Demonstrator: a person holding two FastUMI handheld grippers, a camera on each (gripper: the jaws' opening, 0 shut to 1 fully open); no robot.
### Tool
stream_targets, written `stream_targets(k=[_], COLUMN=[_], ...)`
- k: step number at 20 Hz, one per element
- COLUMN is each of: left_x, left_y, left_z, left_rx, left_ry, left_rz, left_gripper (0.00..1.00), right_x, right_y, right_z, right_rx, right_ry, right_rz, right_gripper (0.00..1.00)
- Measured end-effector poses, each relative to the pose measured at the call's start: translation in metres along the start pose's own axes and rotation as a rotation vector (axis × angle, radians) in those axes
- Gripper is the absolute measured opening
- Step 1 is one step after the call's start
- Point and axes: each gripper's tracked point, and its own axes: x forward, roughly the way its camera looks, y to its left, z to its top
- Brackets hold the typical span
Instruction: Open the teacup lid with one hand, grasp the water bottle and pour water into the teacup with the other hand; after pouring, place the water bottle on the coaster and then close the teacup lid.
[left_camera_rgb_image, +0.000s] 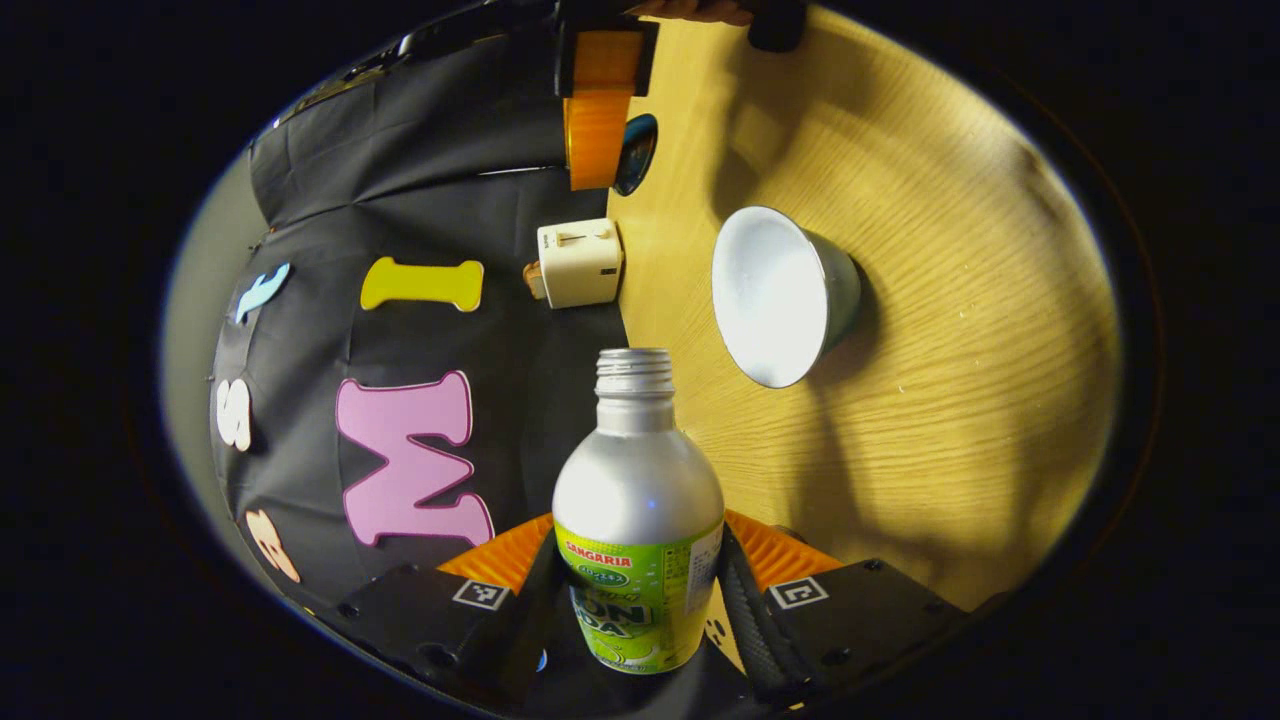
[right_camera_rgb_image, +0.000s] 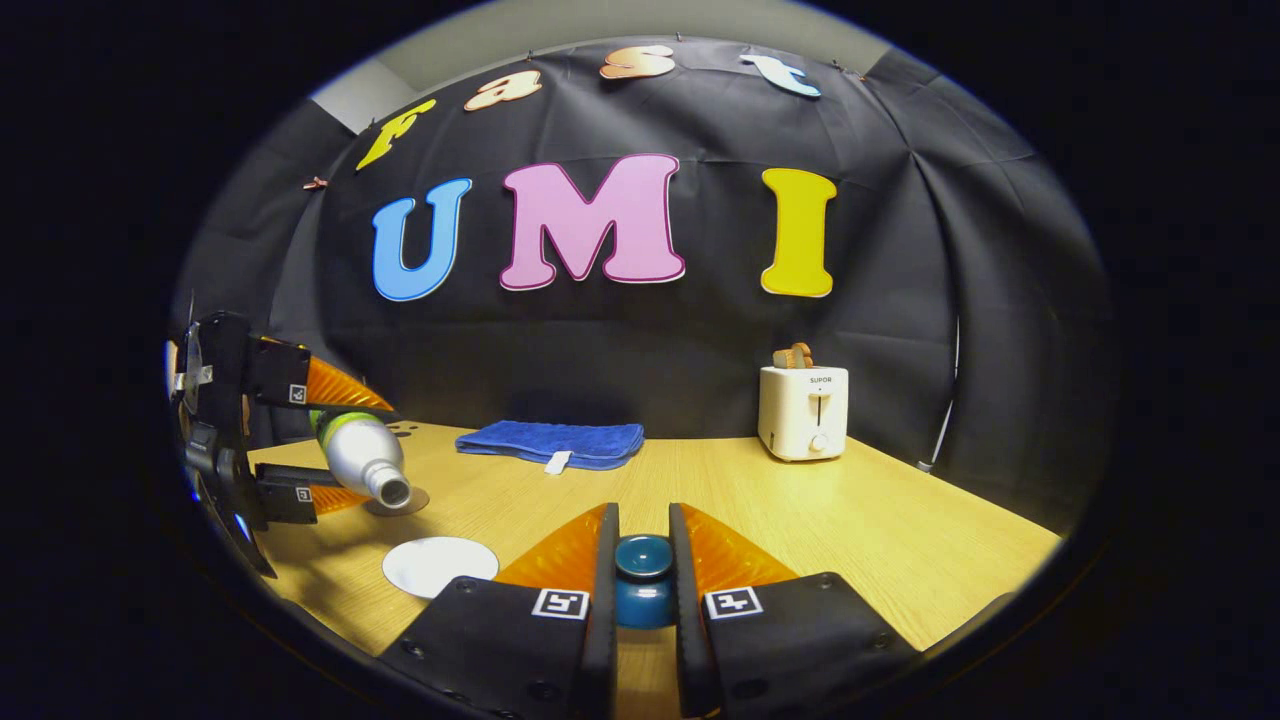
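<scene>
Tilting toward the open teacup (left_camera_rgb_image: 785, 295) on the table (left_camera_rgb_image: 960, 400), the water bottle (left_camera_rgb_image: 638, 520) is clamped in the left tool (left_camera_rgb_image: 640, 570), its uncapped mouth aimed for pouring. The right tool (right_camera_rgb_image: 643, 570) pinches the teacup lid (right_camera_rgb_image: 643, 580) by its knob, held aside so the cup stays clear. The coaster (right_camera_rgb_image: 398, 502) waits beneath the bottle's neck.

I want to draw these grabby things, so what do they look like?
Each gripper, the left gripper and the right gripper, has a chunky black body with small screws. Two long ribbed fingers taper to their tips. Beside each finger sits a little square black-and-white marker.
</scene>
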Motion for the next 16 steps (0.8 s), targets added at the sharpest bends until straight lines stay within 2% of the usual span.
stream_targets(k=[7,16], left_x=[0.002,-0.001], left_y=[-0.008,-0.008], left_z=[-0.011,-0.013], left_rx=[0.112,0.22], left_ry=[0.015,0.03], left_rz=[-0.042,-0.052], left_gripper=[0.79,0.79], right_x=[-0.003,-0.004], right_y=[-0.012,-0.013], right_z=[0.001,0.001], right_rx=[0.0,-0.001], right_ry=[-0.001,-0.001], right_rz=[-0.008,-0.008], right_gripper=[0.28,0.28])
